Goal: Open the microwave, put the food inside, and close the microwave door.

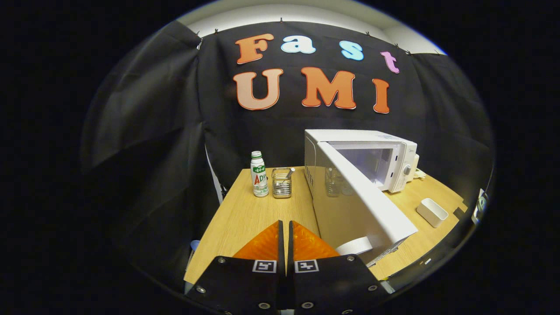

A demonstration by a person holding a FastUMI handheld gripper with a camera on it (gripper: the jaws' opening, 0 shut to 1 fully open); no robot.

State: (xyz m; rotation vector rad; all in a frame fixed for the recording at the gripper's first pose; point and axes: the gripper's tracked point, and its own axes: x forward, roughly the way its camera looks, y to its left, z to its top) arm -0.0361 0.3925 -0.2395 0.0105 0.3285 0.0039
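Microwave door open, gripper closed and holding nothing.
The gripper (285, 227) hovers over the tabletop (245, 214) beside the door (363, 205). The microwave (376, 153) is partly hidden behind it. Bottle (259, 174) and cup (281, 183) stand beyond.

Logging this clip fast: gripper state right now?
Gripper: jaws shut, nothing between them, beside the open microwave door.

Handheld gripper (285, 227), two wedge-shaped fingers (262, 247)

The fingers taper to points and meet with barely a gap. Each sits on a black plate carrying a square black-and-white marker tag (264, 266) and round silver screws (264, 305).
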